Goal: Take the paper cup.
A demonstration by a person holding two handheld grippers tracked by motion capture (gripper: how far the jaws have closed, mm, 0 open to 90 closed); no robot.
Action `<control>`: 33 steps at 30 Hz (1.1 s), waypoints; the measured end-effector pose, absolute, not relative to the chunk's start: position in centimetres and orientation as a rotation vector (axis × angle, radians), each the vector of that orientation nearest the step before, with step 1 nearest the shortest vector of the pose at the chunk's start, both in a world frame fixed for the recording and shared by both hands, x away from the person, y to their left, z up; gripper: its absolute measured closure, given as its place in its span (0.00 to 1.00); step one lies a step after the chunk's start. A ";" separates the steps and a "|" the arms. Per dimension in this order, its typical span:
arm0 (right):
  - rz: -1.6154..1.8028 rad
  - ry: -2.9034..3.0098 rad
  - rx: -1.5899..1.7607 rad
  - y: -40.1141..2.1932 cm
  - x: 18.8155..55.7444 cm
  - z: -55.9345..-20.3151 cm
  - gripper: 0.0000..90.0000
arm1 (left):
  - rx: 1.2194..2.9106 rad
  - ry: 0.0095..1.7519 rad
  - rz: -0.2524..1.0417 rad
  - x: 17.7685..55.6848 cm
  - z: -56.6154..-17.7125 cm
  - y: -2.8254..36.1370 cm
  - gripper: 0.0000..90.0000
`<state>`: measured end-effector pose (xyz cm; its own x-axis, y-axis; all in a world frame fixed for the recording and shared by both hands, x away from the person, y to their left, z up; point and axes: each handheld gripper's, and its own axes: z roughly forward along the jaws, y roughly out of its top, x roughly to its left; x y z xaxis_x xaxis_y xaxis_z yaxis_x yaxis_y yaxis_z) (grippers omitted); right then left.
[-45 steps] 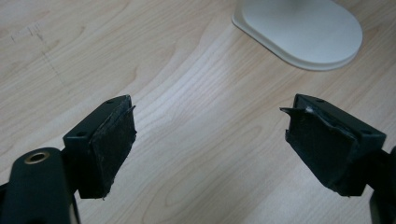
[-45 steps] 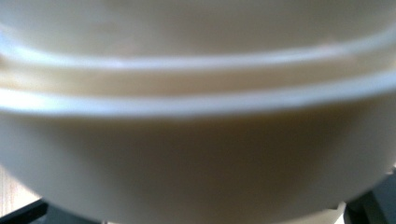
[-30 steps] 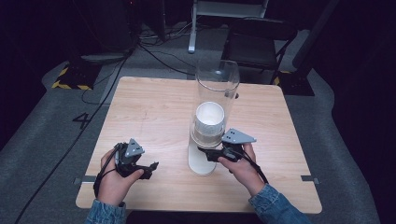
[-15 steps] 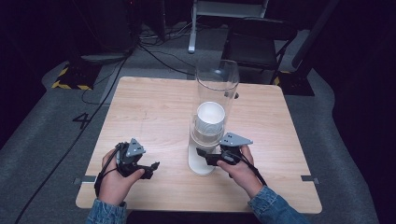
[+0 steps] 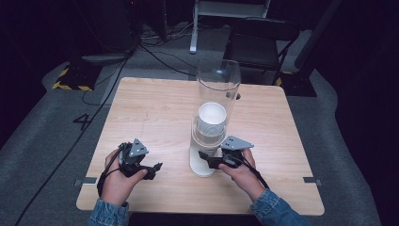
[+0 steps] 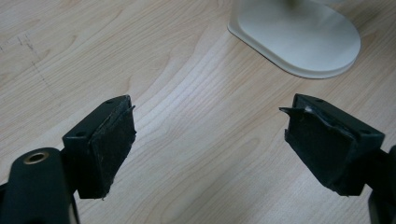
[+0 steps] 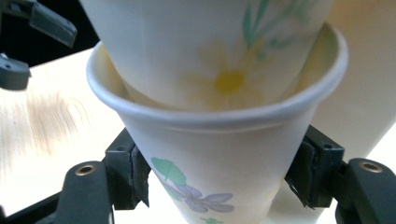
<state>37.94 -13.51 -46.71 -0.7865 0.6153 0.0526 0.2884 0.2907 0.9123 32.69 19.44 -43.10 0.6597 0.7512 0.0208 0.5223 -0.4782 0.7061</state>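
Table [image 5: 155, 108]: right gripper [image 7: 219, 179] apparently clasps bottom cup [image 7: 219, 149] (nested).

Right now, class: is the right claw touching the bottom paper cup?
Touching. In the right gripper view, the right claw has both pads pressed against the sides of the bottom paper cup, with no gap showing on either side.

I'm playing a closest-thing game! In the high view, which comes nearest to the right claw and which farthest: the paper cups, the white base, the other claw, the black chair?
1. Paper cups: touching the right claw, held in it.
2. White base: just below the claw.
3. Left claw: across the table, to the left.
4. Black chair: beyond the table's far edge.
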 end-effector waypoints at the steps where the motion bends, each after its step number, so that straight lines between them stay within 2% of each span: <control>1: 1.484 2.262 0.820 -13.5 37.9 -46.9 0.36 | 2.190 0.981 0.431 32.7 -43.1 19.4 0.18; 23: 1.344 2.360 0.828 -13.9 37.3 -49.0 0.35 | 2.208 0.964 0.413 34.0 -43.3 18.7 0.18; 33: 1.281 2.350 0.835 -14.7 37.0 -48.6 0.35 | 2.224 0.965 0.394 34.7 -43.4 18.1 0.18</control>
